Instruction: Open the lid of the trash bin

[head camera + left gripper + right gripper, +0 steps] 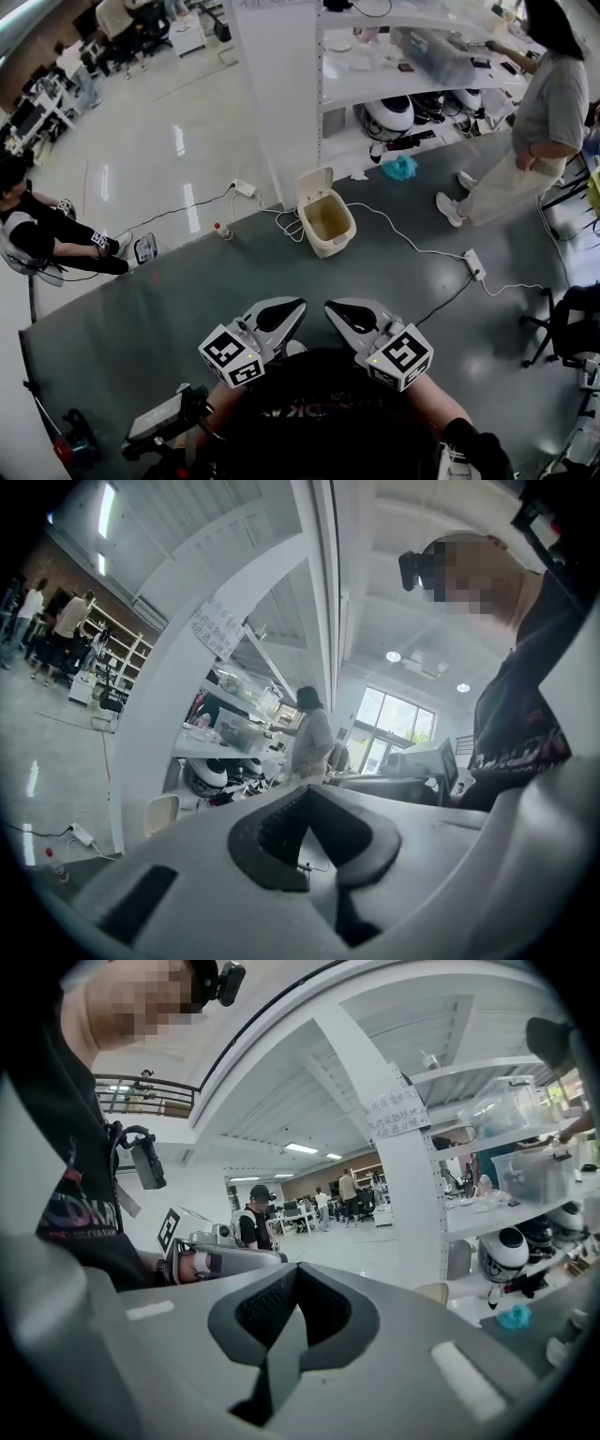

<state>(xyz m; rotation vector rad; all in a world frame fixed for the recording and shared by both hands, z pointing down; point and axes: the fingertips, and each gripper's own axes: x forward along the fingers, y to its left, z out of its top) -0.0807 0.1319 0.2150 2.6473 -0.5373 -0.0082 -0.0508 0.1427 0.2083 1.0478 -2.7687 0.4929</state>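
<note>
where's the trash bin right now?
Head view, upper centre: the trash bin stands on the dark floor mat with its lid raised, just in front of the white pillar.

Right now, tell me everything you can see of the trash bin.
The trash bin is a small cream box with rounded corners that looks like plastic. Its lid already stands raised at the far edge, showing a brownish inside that seems empty. The bin stands upright on the dark grey floor, close to the white post. White cables lie close beside it, but I cannot tell whether they touch it. Nothing else is on it.
</note>
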